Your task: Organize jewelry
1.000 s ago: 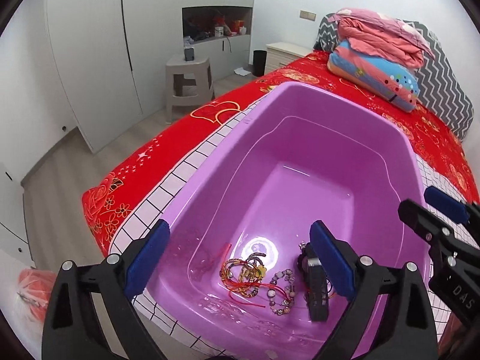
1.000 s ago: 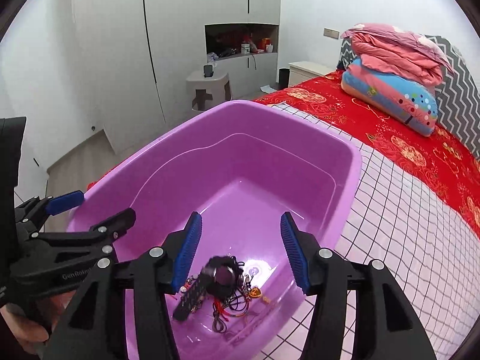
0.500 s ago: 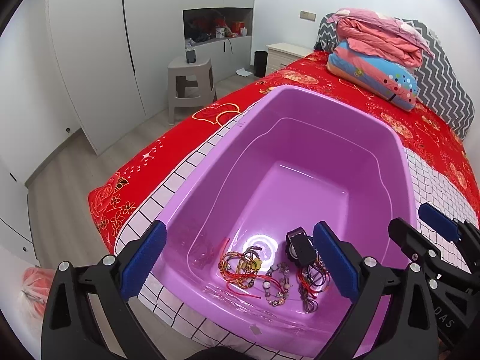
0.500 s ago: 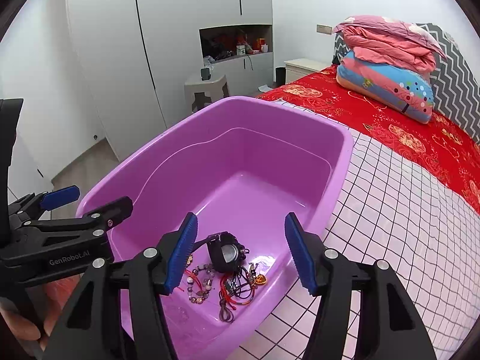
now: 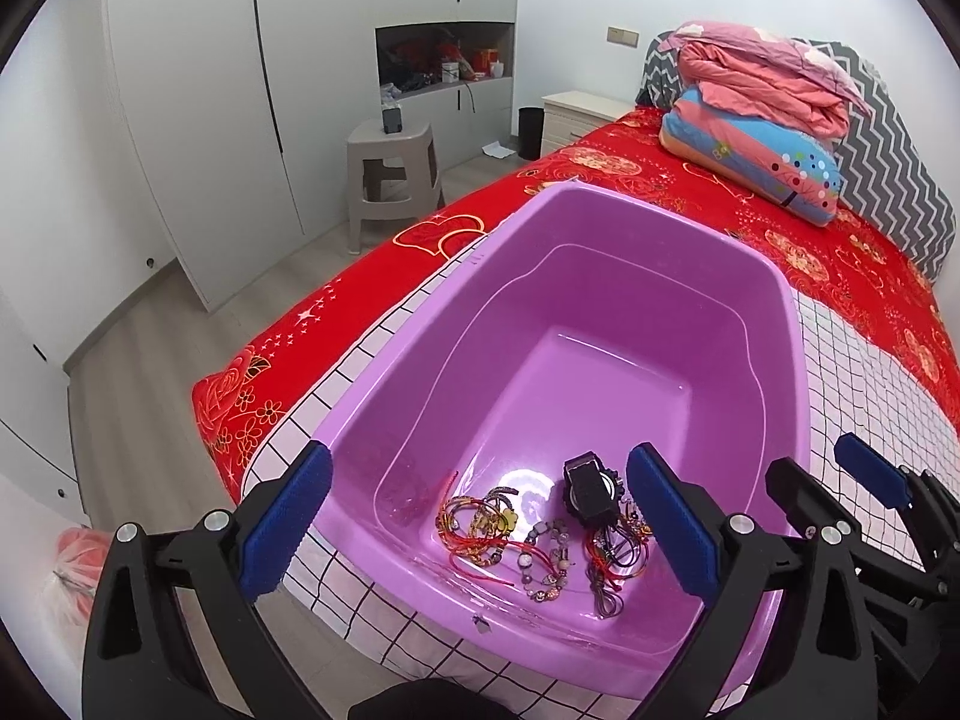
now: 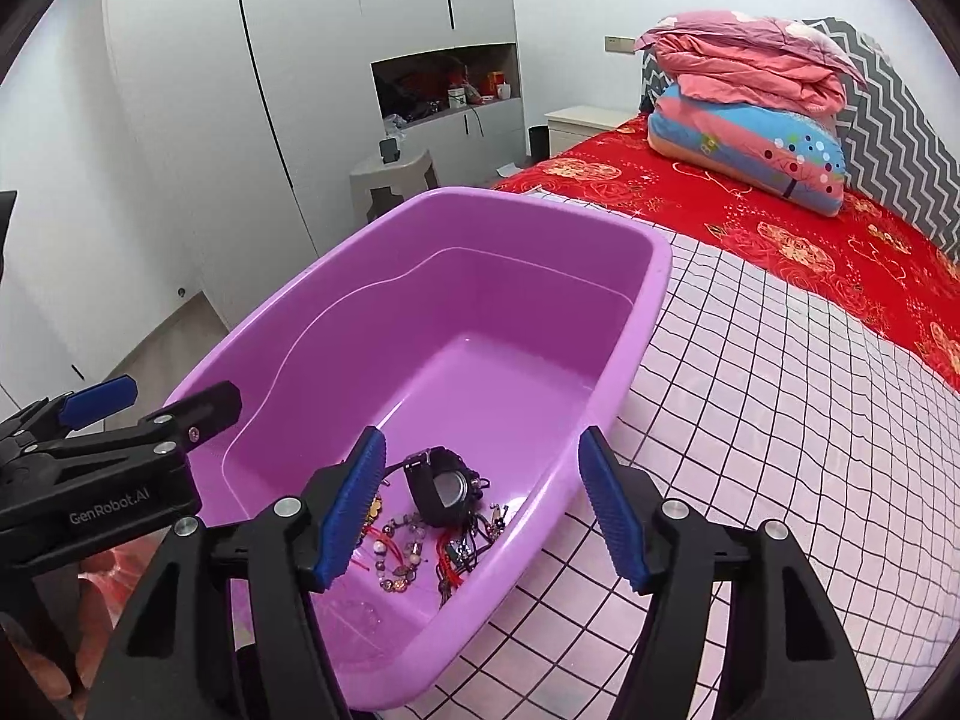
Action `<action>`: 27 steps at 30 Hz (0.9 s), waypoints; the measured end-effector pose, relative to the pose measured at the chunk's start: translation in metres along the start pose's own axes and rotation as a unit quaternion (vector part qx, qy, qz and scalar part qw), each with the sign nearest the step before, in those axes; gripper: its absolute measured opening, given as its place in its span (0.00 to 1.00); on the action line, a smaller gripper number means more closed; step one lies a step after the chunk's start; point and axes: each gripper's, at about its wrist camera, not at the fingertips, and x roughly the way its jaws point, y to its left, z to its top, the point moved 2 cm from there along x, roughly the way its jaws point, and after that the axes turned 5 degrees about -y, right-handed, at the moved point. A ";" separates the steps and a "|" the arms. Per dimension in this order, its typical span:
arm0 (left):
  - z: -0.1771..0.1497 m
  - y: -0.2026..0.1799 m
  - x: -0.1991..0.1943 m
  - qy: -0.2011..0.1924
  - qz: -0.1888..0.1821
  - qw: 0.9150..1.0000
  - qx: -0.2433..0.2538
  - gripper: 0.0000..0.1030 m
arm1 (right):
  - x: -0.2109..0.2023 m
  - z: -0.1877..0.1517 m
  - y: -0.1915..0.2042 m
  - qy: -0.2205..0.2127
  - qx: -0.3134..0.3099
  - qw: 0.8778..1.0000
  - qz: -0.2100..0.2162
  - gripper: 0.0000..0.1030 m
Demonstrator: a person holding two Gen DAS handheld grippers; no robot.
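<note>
A purple plastic tub sits on a bed. At its near end lie a black watch, beaded bracelets and red and gold cord bracelets. My left gripper is open and empty above the tub's near end. My right gripper is open and empty, above the watch. Each gripper shows at the edge of the other's view.
The tub rests on a white checked cloth over a red floral bedspread. Folded quilts lie at the bed's head. A grey stool and white wardrobes stand past the bed's left edge.
Both grippers have drawn back and up from the tub. The watch, which stood between the right gripper's fingers, now lies on the tub floor among the bracelets.
</note>
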 end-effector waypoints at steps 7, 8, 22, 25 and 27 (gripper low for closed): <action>-0.003 -0.002 -0.001 0.005 0.010 1.000 0.006 0.94 | -0.003 -0.003 0.001 0.002 0.001 1.000 -0.006 0.63; -0.003 -0.002 -0.001 0.007 0.010 1.000 0.005 0.94 | -0.003 -0.003 0.001 0.003 0.002 1.000 -0.008 0.63; -0.002 -0.001 -0.006 0.006 0.012 1.000 0.003 0.94 | -0.006 -0.007 0.001 0.007 0.010 1.000 -0.008 0.64; -0.002 -0.002 -0.007 0.005 0.012 1.000 0.003 0.94 | -0.007 -0.007 0.001 0.007 0.010 1.000 -0.007 0.64; -0.002 -0.002 -0.007 0.005 0.012 1.000 0.003 0.94 | -0.006 -0.007 0.002 0.008 0.010 1.000 -0.007 0.64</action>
